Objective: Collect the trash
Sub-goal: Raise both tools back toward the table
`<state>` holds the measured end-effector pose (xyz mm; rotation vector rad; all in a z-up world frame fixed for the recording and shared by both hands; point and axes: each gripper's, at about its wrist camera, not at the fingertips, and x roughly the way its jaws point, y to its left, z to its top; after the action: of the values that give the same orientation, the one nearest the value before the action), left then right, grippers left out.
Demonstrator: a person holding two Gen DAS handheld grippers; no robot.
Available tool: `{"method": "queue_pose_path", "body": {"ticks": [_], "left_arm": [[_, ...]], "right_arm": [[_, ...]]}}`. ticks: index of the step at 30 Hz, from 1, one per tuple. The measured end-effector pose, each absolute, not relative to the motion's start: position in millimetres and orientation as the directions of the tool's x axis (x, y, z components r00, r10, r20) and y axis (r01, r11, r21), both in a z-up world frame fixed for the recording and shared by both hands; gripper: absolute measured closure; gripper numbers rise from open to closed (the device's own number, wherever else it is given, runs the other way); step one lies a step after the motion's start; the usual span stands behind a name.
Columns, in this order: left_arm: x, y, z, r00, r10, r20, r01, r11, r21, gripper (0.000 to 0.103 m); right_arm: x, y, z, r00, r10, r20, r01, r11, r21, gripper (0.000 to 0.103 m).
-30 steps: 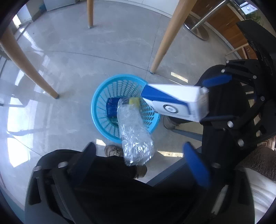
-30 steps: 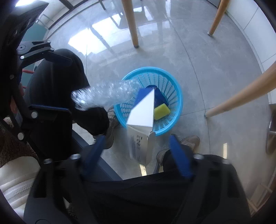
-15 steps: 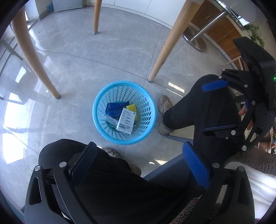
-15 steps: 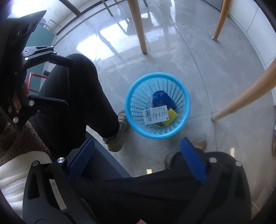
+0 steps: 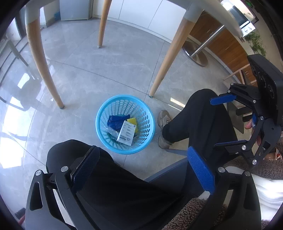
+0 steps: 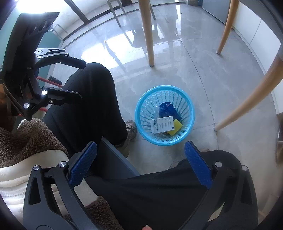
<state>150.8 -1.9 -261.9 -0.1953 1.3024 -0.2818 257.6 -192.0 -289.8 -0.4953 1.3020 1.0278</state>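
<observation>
Where the seated person's black-trousered knees fill the foreground, two hand-held tools hang above them: left gripper, blue-padded fingers spread wide, nothing between them; right gripper, fingers likewise spread wide and empty. Each tool also shows at the edge of the other's view, the right gripper at the far right of the left wrist view with a thumb on its frame, the left gripper at the upper left of the right wrist view. Next out, grey sneakers planted on the floor, one just beside the basket. Between the feet, blue plastic basket, round, lattice-walled, upright on the floor. Contents: white carton with printed label, lying on top; yellow sponge beside it, partly under its edge; dark blue wrapper; clear crumpled bottle, mostly covered by the carton. Beyond the basket, grey polished tile floor with window glare. Farther still, slanted wooden table legs around the basket, well apart from it. Farthest, white cabinet fronts along the wall.
</observation>
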Motion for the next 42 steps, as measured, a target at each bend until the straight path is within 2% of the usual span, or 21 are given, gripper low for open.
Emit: {"method": "queue_pose_path", "body": {"ticks": [16, 25, 36, 42], "left_arm": [[125, 7, -197, 0.436, -0.281, -0.855, 0.117, 0.960, -0.256, 0.006], [120, 16, -170, 0.521, -0.261, -0.813, 0.103, 0.964, -0.243, 0.006], [121, 32, -127, 0.669, -0.301, -0.680, 0.107, 0.944, -0.312, 0.006], [125, 46, -111, 0.727, -0.258, -0.636, 0.072, 0.950, -0.304, 0.006]], "right_arm": [[237, -214, -224, 0.066, 0.427, -0.902, -0.845, 0.505, 0.178, 0.009], [236, -231, -184, 0.118, 0.519, -0.846, -0.840, 0.507, 0.195, 0.009], [242, -238, -140, 0.206, 0.612, -0.764, -0.830, 0.523, 0.194, 0.009], [255, -241, -118, 0.275, 0.644, -0.714, -0.819, 0.546, 0.177, 0.009]]}}
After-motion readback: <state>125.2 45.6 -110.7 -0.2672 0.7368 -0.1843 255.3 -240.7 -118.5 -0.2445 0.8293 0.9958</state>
